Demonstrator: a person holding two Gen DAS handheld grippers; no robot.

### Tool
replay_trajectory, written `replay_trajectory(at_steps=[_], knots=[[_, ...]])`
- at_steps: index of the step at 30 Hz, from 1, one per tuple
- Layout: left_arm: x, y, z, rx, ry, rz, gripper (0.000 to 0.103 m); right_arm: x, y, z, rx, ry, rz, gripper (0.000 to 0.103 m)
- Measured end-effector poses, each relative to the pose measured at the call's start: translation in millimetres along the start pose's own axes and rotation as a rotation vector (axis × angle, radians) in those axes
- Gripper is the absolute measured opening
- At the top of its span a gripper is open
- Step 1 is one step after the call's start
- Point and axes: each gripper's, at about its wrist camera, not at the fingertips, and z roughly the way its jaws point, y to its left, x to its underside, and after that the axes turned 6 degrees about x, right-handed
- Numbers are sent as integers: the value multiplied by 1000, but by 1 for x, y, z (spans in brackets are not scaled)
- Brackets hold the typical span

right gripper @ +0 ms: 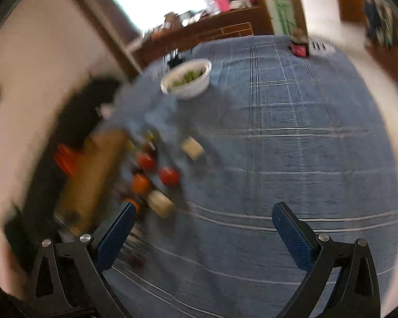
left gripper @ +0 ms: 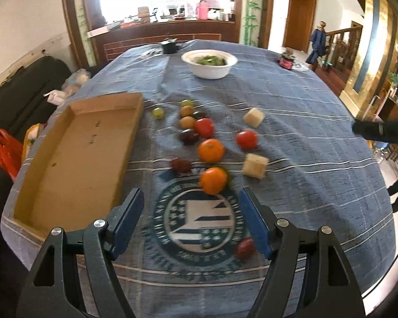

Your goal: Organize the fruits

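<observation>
Cardboard is all I see in the tray (left gripper: 74, 153): it lies bare at my left on the table (left gripper: 305, 111), so by my reckoning the sorting has hardly begun and every fruit is left to move. The fruits lie loose on the blue cloth just right of the tray: two oranges (left gripper: 212, 180), two tomatoes (left gripper: 246, 139), some dark plums (left gripper: 181, 164) and small yellow-green ones farther back, with two pale cubes (left gripper: 254, 164) among them. My left gripper (left gripper: 191, 201) hovers with jaws spread and empty; the near orange sits just ahead of the gap, nearly centred, not yet between the pads, and one plum lies by my right pad. My right gripper (right gripper: 203, 213) is likewise spread wide and empty over bare cloth, the fruit well off to its left, blurred.
</observation>
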Motion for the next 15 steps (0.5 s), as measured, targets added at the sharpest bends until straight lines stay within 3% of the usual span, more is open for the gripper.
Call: replay_trajectory(at_steps=[3,6,15], knots=[[3,8,3,-11,19,-16,74,16,23,9,148,12,-155,103],[6,9,5,1,33,-23,74,29,29,19,224,21,-247,103],[8,-1,4,11,47,-4,74,36,50,18,242,-12,-311,103]])
